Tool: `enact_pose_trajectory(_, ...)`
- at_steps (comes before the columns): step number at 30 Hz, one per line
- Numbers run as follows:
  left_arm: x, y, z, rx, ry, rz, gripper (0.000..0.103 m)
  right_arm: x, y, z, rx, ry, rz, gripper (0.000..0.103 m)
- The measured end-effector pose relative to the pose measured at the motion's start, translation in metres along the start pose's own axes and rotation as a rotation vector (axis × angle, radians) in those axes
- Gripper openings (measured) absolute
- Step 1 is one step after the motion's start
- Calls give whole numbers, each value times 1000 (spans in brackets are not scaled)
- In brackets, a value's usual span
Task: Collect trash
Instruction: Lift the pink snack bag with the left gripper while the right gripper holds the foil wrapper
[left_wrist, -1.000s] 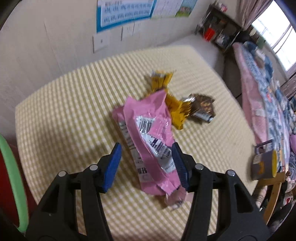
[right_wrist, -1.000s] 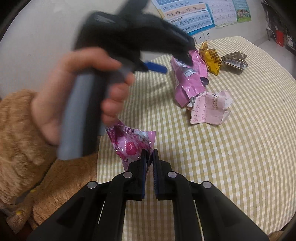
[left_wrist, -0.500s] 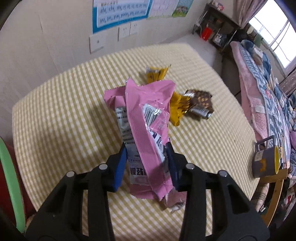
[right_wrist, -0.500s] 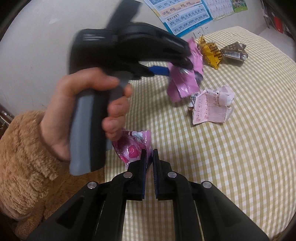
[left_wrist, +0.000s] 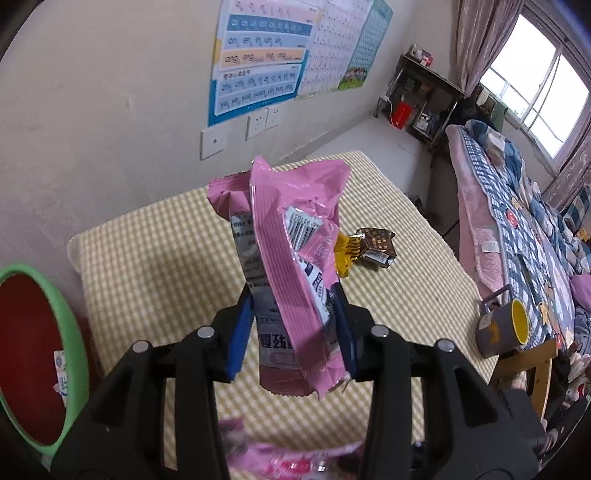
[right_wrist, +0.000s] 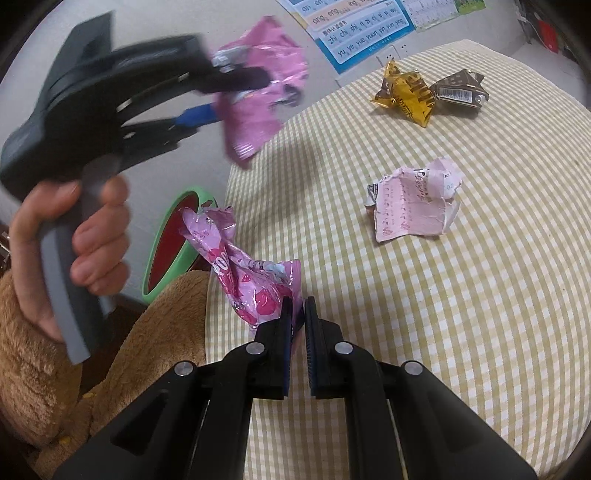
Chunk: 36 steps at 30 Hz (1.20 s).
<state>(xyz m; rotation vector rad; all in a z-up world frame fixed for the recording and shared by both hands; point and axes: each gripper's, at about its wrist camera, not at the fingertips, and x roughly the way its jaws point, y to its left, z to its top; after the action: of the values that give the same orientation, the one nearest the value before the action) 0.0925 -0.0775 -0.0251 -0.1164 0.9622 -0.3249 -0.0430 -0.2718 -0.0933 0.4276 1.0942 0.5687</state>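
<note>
Our left gripper (left_wrist: 291, 328) clamps the lower part of a long pink wrapper (left_wrist: 288, 258), held above the checked table (left_wrist: 155, 266) with its long axis upright and torn end down. Our right gripper (right_wrist: 297, 325), fingers nearly together, pinches a crumpled pink bag (right_wrist: 251, 280) at the table's edge, beside the green bin (right_wrist: 166, 236).

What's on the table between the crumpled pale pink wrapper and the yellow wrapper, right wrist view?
Nothing: only bare checked tablecloth lies between the crumpled pale pink wrapper and the yellow wrapper in the right wrist view.
</note>
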Motion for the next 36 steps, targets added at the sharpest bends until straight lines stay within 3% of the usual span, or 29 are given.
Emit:
enact_pose_trajectory(7,-22,16,-15,-40,-5,4,39,-3,-11,2,24,-2,2,7)
enact_pose_trajectory(21,-47,39,-15,-94,-63,13,40,-10,-8,-2,40,-10,-2,7)
enact_pose_trajectory(28,-76,55,-9,-129,-129,-8,40,-5,-3,-4,22,-3,-42,7)
enact_pose_trajectory(36,-90,87,-26,-175,-109,-14,40,-13,-7,-8,50,-38,-96,7)
